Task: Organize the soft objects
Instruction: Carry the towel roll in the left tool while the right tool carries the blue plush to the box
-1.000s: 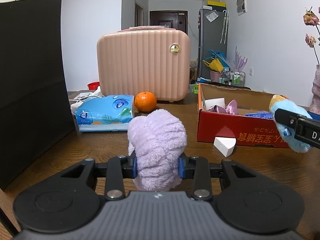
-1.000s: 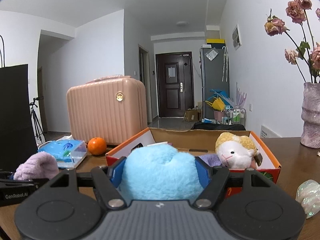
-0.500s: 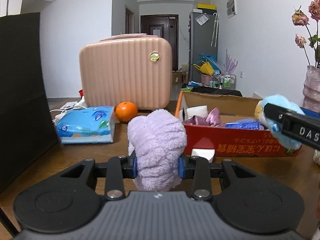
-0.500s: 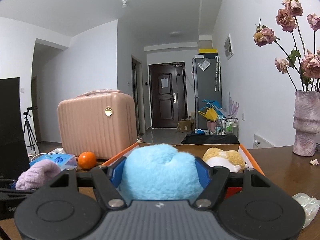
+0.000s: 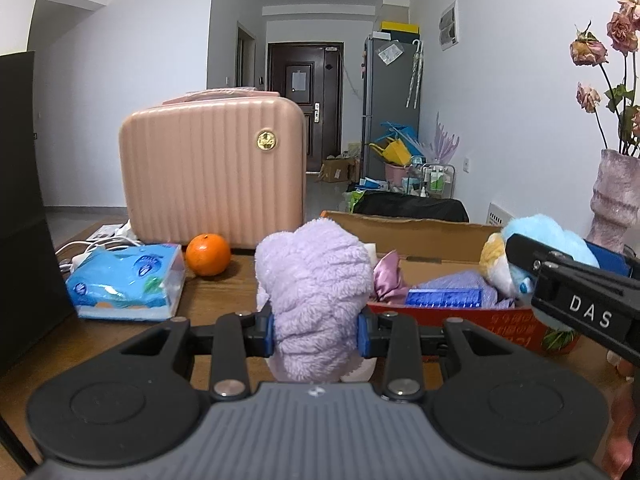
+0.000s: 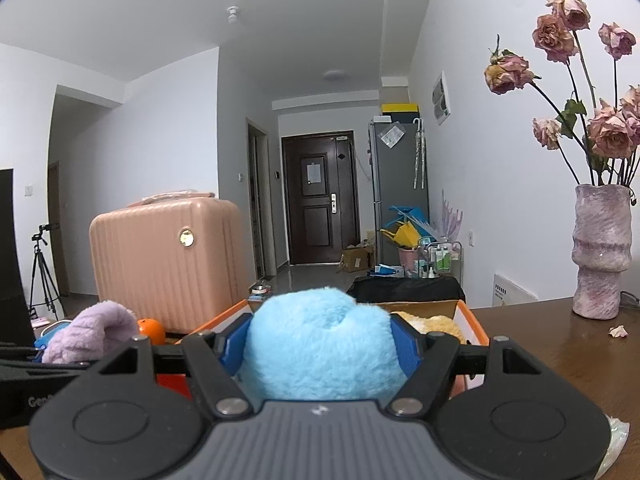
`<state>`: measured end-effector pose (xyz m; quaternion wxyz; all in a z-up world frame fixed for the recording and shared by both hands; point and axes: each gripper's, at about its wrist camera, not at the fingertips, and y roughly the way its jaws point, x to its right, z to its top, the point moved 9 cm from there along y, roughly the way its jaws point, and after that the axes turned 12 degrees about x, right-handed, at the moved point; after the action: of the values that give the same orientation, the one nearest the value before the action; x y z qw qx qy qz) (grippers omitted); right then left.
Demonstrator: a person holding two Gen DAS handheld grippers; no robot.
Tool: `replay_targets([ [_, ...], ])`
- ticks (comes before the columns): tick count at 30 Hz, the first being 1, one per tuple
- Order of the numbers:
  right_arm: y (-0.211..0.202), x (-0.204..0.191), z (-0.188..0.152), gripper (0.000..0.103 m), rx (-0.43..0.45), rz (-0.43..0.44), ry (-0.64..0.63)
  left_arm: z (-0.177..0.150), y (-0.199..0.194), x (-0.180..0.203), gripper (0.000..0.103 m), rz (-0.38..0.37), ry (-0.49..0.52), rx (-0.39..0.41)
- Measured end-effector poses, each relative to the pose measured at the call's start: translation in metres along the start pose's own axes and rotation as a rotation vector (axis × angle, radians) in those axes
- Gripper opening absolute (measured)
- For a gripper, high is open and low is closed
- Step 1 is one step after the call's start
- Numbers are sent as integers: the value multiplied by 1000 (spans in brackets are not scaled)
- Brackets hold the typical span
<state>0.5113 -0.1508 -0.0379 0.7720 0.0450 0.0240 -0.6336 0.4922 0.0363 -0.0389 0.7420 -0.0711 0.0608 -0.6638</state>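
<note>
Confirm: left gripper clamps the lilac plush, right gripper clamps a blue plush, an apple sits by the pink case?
Not an apple: the left wrist view shows an orange by the pink case. Left gripper clamps the lilac plush; right gripper clamps the blue plush.

The right gripper (image 6: 320, 346) clamps a fluffy blue plush toy (image 6: 320, 344) just in front of the cardboard box (image 6: 474, 330). Inside the box lies a yellow plush (image 6: 432, 322). Left of the box are an orange (image 6: 152, 330), a purple plush (image 6: 90, 336) and a pink suitcase (image 6: 168, 260).
</note>
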Motion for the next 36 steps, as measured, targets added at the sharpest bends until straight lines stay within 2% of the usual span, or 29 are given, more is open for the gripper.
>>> replay_targets([
  [13, 22, 20, 0, 71, 8, -42, 12, 19, 35, 20, 36, -20, -32, 31],
  [25, 48, 29, -2, 71, 18, -78, 10, 24, 68, 31, 36, -43, -44, 32],
  [36, 73, 25, -9, 71, 3, -86, -2, 28, 98, 32, 36, -58, -58, 26],
])
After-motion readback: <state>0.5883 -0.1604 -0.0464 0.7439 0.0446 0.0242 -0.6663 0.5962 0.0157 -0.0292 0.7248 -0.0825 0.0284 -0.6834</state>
